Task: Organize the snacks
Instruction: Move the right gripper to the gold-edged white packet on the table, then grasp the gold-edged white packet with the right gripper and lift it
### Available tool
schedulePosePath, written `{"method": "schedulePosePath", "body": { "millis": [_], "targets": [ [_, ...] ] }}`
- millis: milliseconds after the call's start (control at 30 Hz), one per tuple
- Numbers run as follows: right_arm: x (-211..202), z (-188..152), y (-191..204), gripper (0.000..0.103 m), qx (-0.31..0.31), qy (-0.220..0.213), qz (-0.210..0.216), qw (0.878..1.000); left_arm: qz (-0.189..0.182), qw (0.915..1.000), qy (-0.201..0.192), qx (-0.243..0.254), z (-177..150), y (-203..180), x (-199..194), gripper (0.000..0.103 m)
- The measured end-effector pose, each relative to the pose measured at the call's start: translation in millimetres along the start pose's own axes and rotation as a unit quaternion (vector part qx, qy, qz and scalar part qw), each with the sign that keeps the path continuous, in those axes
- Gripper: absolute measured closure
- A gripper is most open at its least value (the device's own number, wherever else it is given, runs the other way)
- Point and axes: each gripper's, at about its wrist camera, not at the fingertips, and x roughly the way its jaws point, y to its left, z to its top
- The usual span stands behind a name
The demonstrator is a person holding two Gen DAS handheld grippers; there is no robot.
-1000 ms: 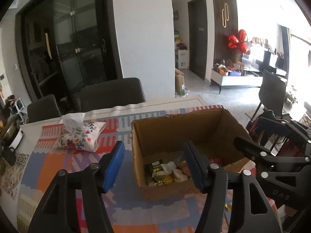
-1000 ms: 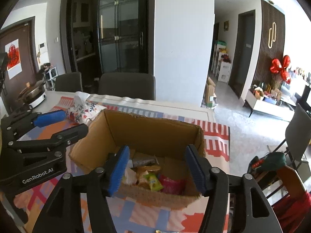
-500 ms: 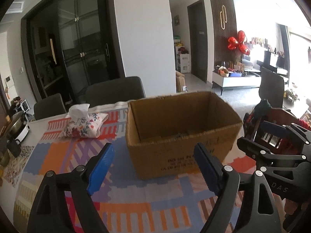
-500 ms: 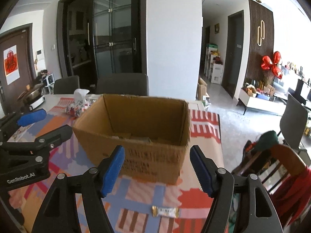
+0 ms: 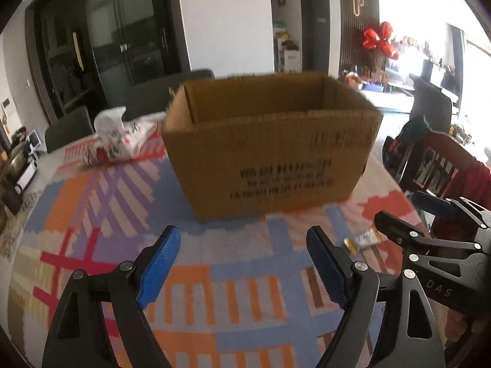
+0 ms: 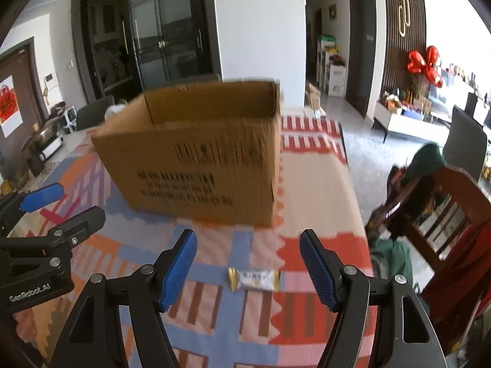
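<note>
Bright daylight floods the dining room, and a long table (image 6: 322, 184) draped in a patchwork cloth of orange, blue, red and purple blocks fills the foreground. Right in the middle sits a brown corrugated cardboard box (image 5: 270, 150), top flaps open, black print on its near wall. Both grippers hover low over the cloth on the near side of it. The left gripper (image 5: 244, 263) has its blue-padded fingers spread wide with nothing between them; the right gripper (image 6: 248, 268) is spread just as wide, also holding nothing.

Between the right gripper's fingers and just ahead of them lies a small white snack bar with gold crimped ends (image 6: 254, 279), flat on the cloth, well short of the box. From the left wrist view that same bar (image 5: 363, 240) peeks out beside the right gripper's black frame, partly covered by it. Open cloth runs all around the bar, and the table's right edge drops off close by.

Past that edge stands a dark red wooden chair (image 6: 438, 214) with clothing heaped on it. Left of the box lies a floral fabric tissue pouch (image 5: 122, 138) with white tissue poking up. Dark chairs line the far side. The box's interior is hidden from this low angle, and its print is too blurred to read.
</note>
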Motion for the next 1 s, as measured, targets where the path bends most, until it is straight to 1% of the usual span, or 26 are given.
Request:
{"method": "schedulePosePath", "body": {
  "millis": [133, 300, 400, 633, 800, 867, 933, 1000],
  "targets": [
    [13.9, -12.0, -0.9, 0.033, -0.008, 0.027, 0.001, 1.0, -0.001, 0.9997, 0.025, 0.005, -11.2, -6.0, 14.6, 0.019],
    [33.6, -22.5, -1.9, 0.033, -0.016, 0.06, 0.002, 0.998, 0.016, 0.9987, 0.045, 0.02, -19.9, -13.0, 31.4, 0.019],
    [44.5, -27.3, -2.8, 0.033, -0.019, 0.077, -0.002, 0.997, 0.017, 0.9979, 0.059, 0.021, -22.8, -15.7, 40.5, 0.019],
    [64.2, -29.5, -5.1, 0.033, -0.021, 0.1, -0.011, 0.995, 0.025, 0.9964, 0.079, 0.019, -25.3, -16.6, 57.1, 0.019],
    [72.8, -30.1, -3.3, 0.034, -0.032, 0.103, -0.019, 0.994, 0.027, 0.996, 0.084, 0.013, -25.9, -12.8, 63.0, 0.019],
    [71.9, -30.2, -1.5, 0.04, -0.035, 0.1, -0.017, 0.994, 0.026, 0.9961, 0.084, 0.013, -25.6, -11.6, 64.1, 0.019],
    [70.5, -30.8, 1.1, 0.049, -0.038, 0.098, -0.014, 0.994, 0.026, 0.9961, 0.083, 0.012, -25.6, -11.4, 64.1, 0.019],
    [68.5, -31.5, 3.3, 0.054, -0.04, 0.097, -0.012, 0.994, 0.025, 0.9962, 0.083, 0.012, -25.5, -11.3, 63.7, 0.019]
  ]
}}
